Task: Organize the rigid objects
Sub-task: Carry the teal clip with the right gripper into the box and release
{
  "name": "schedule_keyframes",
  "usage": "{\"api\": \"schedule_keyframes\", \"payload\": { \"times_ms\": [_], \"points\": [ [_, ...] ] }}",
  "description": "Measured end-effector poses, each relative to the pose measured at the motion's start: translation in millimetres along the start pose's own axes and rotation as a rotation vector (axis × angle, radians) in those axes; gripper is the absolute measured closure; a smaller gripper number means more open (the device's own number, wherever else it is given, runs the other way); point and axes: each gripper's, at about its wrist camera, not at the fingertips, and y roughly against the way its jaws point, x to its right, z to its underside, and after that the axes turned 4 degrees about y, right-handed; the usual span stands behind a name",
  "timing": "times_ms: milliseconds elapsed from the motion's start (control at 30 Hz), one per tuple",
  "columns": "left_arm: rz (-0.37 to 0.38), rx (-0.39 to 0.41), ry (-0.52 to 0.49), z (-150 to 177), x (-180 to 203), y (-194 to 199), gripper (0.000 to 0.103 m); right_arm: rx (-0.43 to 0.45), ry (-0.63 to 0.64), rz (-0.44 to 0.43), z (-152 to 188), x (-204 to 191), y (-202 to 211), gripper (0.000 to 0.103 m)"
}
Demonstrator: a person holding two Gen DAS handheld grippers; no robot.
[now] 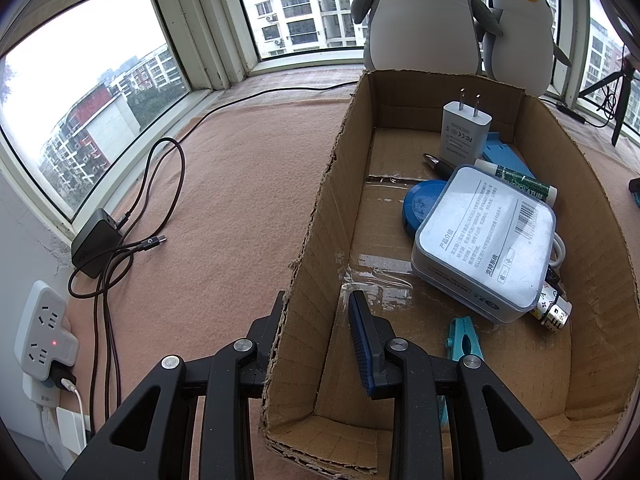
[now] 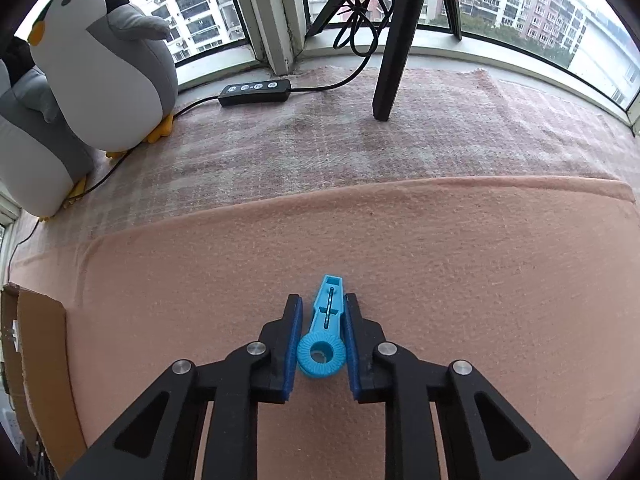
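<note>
- Your right hand-held gripper (image 2: 322,340) sits low over the pink mat (image 2: 480,280) with a blue clip (image 2: 323,336) between its pads. The pads (image 2: 294,340) sit just beside the clip's ring end on both sides; I can't tell if they're actually touching it yet, so call it spread around the clip, not pinching.
- The clip lies flat on the mat, ring end toward you, long tail pointing away. The box corner (image 2: 36,340) shows at the far left of that view, well apart from the clip.
- Your left hand-held gripper (image 1: 320,340) straddles the near left wall of the box (image 1: 308,264), one finger outside and one inside, with a gap on the inside, so it's open and not clamping the cardboard.
- The box already holds a tin (image 1: 486,240), a charger (image 1: 464,132), a blue disc (image 1: 420,204), a teal clip (image 1: 464,340) and other small bits.
- Handling guess: the clip looks like hard plastic, light and stiff, and won't squash. The round toothed ring could roll or twist out between flat pads, so I'd take hold a bit further forward on the straight flat-sided neck.
- Cardboard wall looks floppy and torn, so steady it gently.
</note>
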Motion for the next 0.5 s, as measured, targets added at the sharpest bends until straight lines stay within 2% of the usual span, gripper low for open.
{"api": "schedule_keyframes", "payload": {
  "times_ms": [267,500],
  "points": [
    [0.0,0.001,0.001,0,0,0,0.073,0.019,0.024,-0.036,17,-14,17,0.085],
    [0.002,0.002,0.004,0,-1,0,0.073,0.085,0.137,-0.123,38,-60,55,0.085]
  ]
}}
